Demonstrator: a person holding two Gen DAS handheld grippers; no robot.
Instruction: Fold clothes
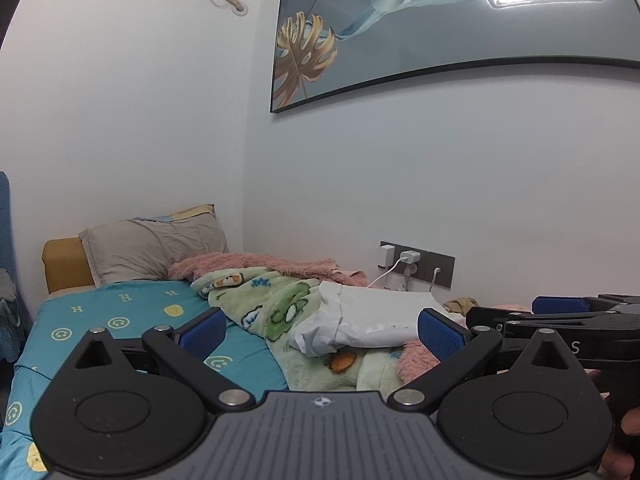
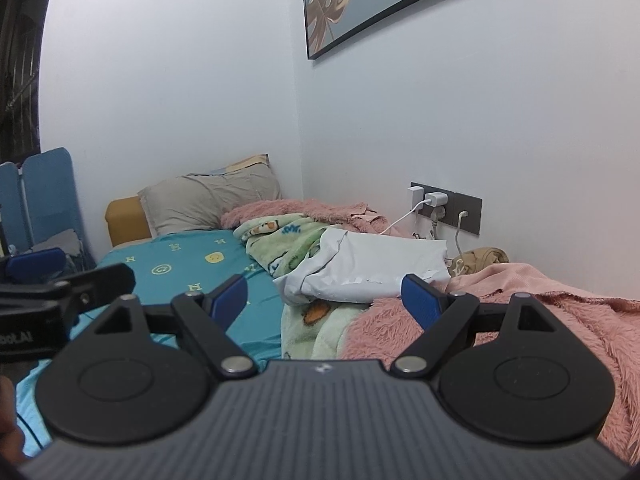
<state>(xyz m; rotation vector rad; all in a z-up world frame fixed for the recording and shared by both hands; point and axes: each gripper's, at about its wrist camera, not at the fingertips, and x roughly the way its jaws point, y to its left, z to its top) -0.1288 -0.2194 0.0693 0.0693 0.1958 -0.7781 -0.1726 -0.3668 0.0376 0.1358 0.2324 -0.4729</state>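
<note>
A white garment [image 1: 368,322] [image 2: 368,272] lies crumpled on a green cartoon-print blanket [image 1: 272,308] [image 2: 292,252] on the bed. My left gripper [image 1: 320,330] stands open above the bed, short of the garment, with nothing between its blue pads. My right gripper [image 2: 324,300] is open too and holds nothing; it hovers over the blanket near the garment's front edge. Each gripper shows at the side of the other's view. A small tan cloth [image 1: 460,305] [image 2: 480,259] lies by the wall.
The bed has a teal smiley-print sheet [image 1: 132,320] [image 2: 188,264], a grey pillow [image 1: 152,248] [image 2: 208,200] and a fluffy pink blanket [image 1: 256,264] [image 2: 520,312]. Chargers with white cables hang from wall sockets [image 1: 416,264] [image 2: 444,208]. A framed picture [image 1: 440,28] hangs above.
</note>
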